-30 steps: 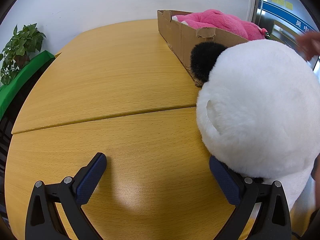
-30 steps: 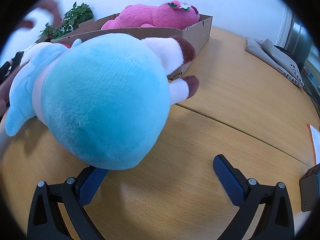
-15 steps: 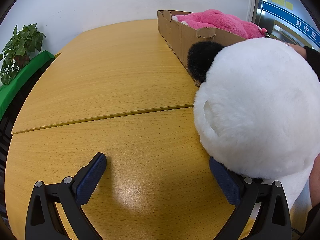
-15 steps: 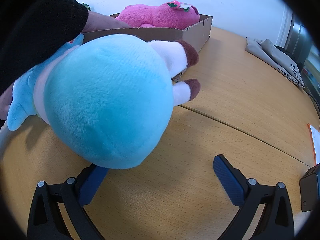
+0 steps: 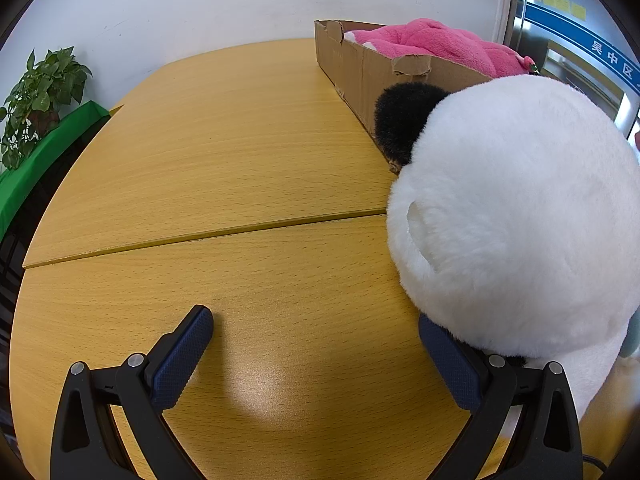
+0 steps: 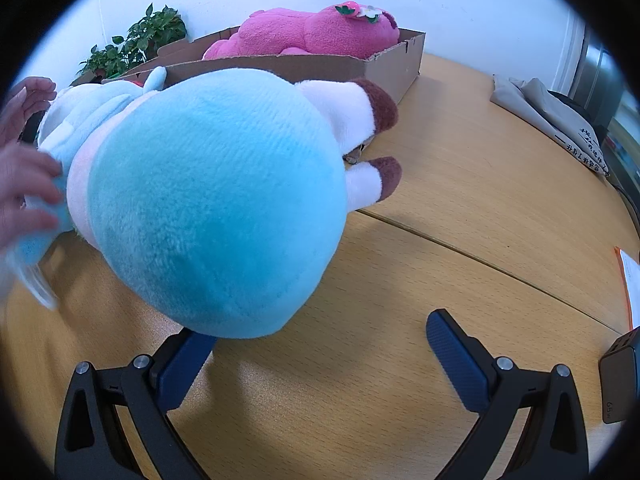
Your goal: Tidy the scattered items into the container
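Note:
A white panda plush (image 5: 520, 216) with a black ear (image 5: 404, 116) lies on the wooden table in front of a cardboard box (image 5: 360, 68). My left gripper (image 5: 316, 340) is open; its right finger touches the panda's underside. A pink plush (image 5: 436, 46) lies in the box, also seen in the right wrist view (image 6: 320, 32). A blue plush (image 6: 216, 204) with white, brown-tipped legs lies before the box (image 6: 396, 64). My right gripper (image 6: 320, 340) is open; its left finger sits under the blue plush. A bare hand (image 6: 24, 184) touches the plush at far left.
A potted plant (image 5: 40, 92) on a green surface stands left of the table. A grey cloth (image 6: 552, 116) lies at the table's far right, an orange-edged paper (image 6: 630, 280) and a black charger (image 6: 620, 376) at the right edge.
A person's arm reached over the plush toys and pulled back; a hand now rests at the blue plush's left end. The blue plush has shifted slightly. Both grippers stayed put.

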{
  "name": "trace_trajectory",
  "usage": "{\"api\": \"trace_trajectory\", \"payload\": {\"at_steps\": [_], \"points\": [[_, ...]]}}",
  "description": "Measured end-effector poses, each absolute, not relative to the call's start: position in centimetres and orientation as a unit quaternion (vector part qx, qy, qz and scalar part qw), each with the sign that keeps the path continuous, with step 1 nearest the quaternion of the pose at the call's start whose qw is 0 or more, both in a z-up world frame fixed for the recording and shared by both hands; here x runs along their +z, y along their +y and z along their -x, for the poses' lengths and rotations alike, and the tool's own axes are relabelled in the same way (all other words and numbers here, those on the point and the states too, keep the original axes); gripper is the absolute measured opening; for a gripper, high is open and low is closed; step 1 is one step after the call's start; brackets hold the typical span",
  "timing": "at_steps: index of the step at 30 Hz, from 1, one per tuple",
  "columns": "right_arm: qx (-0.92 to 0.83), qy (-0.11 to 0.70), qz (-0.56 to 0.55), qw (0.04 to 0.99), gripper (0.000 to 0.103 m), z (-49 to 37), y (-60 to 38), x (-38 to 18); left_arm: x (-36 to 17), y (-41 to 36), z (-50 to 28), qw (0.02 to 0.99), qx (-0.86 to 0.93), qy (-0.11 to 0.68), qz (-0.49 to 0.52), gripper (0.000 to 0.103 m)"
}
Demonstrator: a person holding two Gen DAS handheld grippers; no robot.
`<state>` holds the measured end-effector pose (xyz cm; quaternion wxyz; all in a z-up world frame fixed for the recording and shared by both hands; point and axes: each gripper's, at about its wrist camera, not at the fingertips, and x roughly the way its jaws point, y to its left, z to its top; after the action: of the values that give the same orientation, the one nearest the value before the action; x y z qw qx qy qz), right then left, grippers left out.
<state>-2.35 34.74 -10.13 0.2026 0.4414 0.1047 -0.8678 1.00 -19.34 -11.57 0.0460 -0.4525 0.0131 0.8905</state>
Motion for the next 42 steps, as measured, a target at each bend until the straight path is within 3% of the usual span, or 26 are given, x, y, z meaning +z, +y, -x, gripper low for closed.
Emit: {"api": "trace_trajectory", "payload": {"at_steps": [42], "points": [[-0.868, 0.105, -0.441, 0.203, 0.103, 2.45, 34.9, -10.25, -11.56, -19.73, -1.35, 0.045, 0.891, 0.013, 0.452, 0.103]]}}
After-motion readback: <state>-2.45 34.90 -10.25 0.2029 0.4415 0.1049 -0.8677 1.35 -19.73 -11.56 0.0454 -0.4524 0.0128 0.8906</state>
